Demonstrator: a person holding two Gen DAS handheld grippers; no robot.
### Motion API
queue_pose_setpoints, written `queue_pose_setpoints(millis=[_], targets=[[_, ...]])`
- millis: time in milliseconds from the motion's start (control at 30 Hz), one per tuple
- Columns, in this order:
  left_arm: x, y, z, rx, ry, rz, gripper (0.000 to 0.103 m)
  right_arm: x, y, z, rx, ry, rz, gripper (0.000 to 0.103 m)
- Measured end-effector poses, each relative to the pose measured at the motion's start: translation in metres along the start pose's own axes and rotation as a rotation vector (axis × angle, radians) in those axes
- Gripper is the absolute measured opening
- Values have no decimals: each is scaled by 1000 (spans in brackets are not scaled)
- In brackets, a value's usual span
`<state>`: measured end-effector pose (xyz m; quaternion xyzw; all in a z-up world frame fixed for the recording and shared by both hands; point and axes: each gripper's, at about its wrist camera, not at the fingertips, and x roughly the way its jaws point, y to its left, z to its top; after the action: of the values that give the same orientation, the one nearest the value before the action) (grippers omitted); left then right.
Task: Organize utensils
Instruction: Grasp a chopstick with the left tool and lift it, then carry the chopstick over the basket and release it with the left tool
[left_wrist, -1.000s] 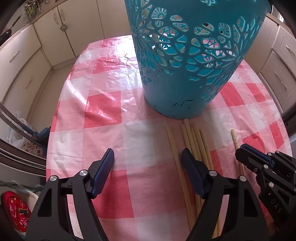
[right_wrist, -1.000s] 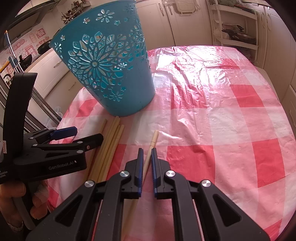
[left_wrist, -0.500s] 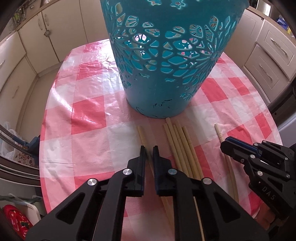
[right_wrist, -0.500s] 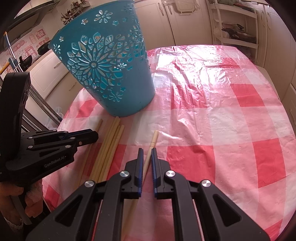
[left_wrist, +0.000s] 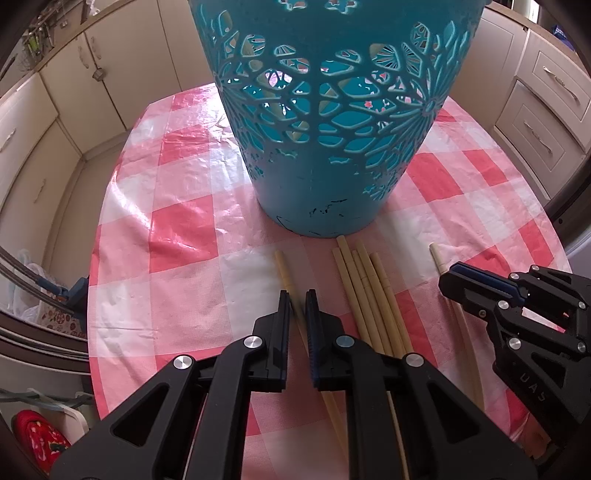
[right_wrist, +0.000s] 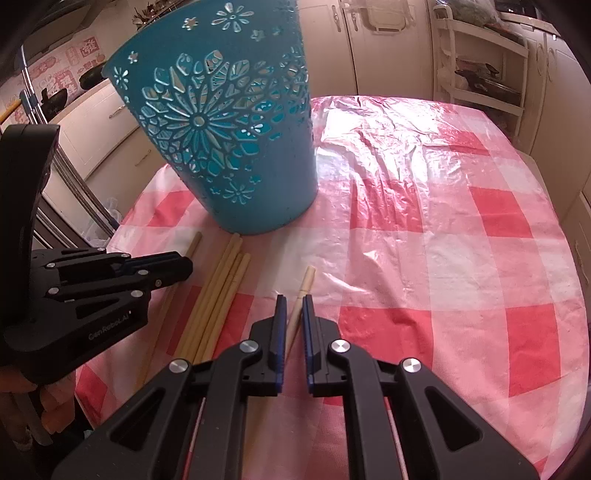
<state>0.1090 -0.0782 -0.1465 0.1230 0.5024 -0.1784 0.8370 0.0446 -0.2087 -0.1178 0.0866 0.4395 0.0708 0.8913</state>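
- The left tongs (left_wrist: 297, 295) are closed on a single pale chopstick (left_wrist: 283, 267), which lies on the surface (left_wrist: 184, 229) and runs back between the two fingers.
- The right tongs (right_wrist: 294, 301) are likewise closed on another chopstick (right_wrist: 306, 280), set apart to the right of the rest; its blunt end sticks out just past the fingertips.
- Between the two gripped sticks lies a bundle of chopsticks (left_wrist: 364, 280), side by side and touching, their far ends right at the foot of the basket.
- The teal basket (left_wrist: 332, 129) with flower-shaped cut-outs stands upright on the surface, just beyond all the chopsticks; something pale shows through the holes, but what it is cannot be told.
- A red-and-white checked plastic cloth covers the surface.
- In the right wrist view, fingers of a hand (right_wrist: 51, 406) show beneath the left tongs' handle.
- Cream kitchen cabinets (left_wrist: 92, 74) surround the surface.
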Motion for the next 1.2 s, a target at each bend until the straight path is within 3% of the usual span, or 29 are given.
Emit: queue_pose_setpoints(millis=[133, 300, 500, 700, 933, 1200], targets=[[-1, -1, -1, -1, -2, 8, 11, -1, 1, 2, -4, 39, -5, 10], [-1, -4, -2, -1, -5, 19, 13, -2, 9, -3, -61, 24, -37, 10], [-2, -5, -1, 8, -7, 14, 5, -4, 3, -7, -57, 2, -14, 7], [-22, 14, 1, -50, -26, -48, 5, -2, 6, -7, -86, -28, -26, 7], [-69, 39, 0, -141, -119, -146, 5, -2, 3, -5, -66, -29, -10, 7], [-132, 32, -4, -126, -256, -241, 5, -2, 3, -6, -60, -31, -5, 7]])
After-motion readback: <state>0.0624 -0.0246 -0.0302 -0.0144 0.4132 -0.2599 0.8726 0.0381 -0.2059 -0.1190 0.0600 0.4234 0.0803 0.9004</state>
